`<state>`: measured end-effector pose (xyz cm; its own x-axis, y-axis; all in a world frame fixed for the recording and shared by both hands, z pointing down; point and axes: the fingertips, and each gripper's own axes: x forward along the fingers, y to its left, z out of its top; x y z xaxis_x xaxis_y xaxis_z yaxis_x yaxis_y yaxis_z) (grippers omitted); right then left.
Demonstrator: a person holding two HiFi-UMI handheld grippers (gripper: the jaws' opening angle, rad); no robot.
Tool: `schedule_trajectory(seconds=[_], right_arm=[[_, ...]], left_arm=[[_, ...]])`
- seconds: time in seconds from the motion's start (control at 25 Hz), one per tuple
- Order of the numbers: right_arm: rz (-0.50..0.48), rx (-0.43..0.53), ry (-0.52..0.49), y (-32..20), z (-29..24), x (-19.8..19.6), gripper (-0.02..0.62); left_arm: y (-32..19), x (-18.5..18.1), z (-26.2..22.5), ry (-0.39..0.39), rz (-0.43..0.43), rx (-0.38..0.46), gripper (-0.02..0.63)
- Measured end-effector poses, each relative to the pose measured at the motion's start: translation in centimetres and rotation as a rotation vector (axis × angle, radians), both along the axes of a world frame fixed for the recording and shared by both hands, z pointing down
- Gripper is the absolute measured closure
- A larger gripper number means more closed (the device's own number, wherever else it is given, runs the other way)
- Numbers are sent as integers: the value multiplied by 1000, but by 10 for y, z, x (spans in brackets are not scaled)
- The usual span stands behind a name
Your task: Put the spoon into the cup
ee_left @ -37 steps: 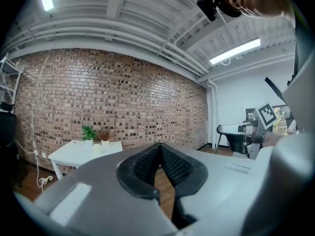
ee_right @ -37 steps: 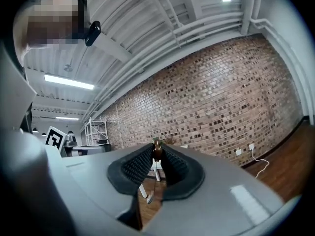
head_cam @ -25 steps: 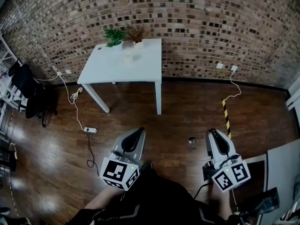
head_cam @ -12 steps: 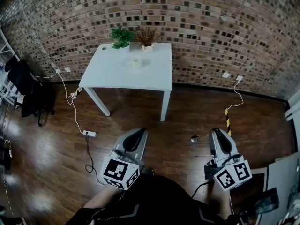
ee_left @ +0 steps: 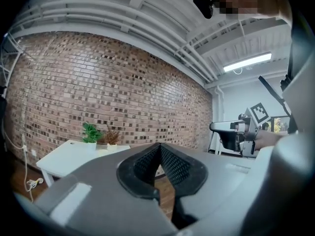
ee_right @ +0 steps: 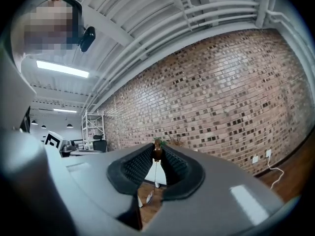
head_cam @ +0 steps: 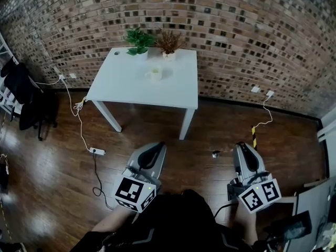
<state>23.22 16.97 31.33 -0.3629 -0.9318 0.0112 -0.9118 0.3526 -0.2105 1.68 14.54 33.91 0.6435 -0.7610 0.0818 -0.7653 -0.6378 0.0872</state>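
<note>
A white cup (head_cam: 154,74) stands on the white table (head_cam: 131,88) against the brick wall, well ahead of both grippers. My right gripper (head_cam: 241,146) (ee_right: 156,152) is shut on the brown end of the spoon (ee_right: 156,151). The spoon's thin stem hangs down from the jaws to its bowl (ee_right: 148,197). In the head view a small shiny piece (head_cam: 216,154) shows just left of that gripper's tip. My left gripper (head_cam: 157,145) (ee_left: 158,147) points level toward the table, its pads meeting at the tip with nothing between them.
Two potted plants (head_cam: 139,38) (head_cam: 169,41) stand at the table's back edge. A cable and power strip (head_cam: 96,151) lie on the wooden floor at the left, near a dark chair (head_cam: 29,98). Yellow-black tape (head_cam: 254,134) marks the floor at the right.
The table and cup have come nearer and shifted right in the head view as I moved toward them. Both grippers keep the same pose, the spoon still held.
</note>
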Motion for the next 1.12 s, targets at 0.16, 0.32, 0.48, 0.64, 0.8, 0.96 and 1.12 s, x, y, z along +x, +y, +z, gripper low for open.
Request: schedule_trajectory(seconds=[0.16, 0.32, 0.48, 0.64, 0.8, 0.96, 1.12], right_arm=[[-22, 6, -12, -31, 0, 6, 538], [-66, 17, -29, -67, 1, 11, 538], [-114, 34, -24, -98, -10, 19, 539], [-159, 28, -32, -123, -9, 25, 539], [-197, 27, -31, -149, -6, 32, 539], [-215, 12, -34, -171, 1, 27, 539], [-217, 5, -23, -195, 5, 9, 538]], left_arm=[[-26, 9, 4, -1, -11, -5, 606], [-47, 22, -6, -25, -15, 26, 606], [-73, 38, -17, -47, -37, 39, 606], [-94, 46, -20, -43, -76, 16, 606], [-115, 47, -18, -61, -125, 12, 606], [-135, 42, -14, -67, -142, 2, 606], [-157, 25, -11, -54, -139, -2, 606]])
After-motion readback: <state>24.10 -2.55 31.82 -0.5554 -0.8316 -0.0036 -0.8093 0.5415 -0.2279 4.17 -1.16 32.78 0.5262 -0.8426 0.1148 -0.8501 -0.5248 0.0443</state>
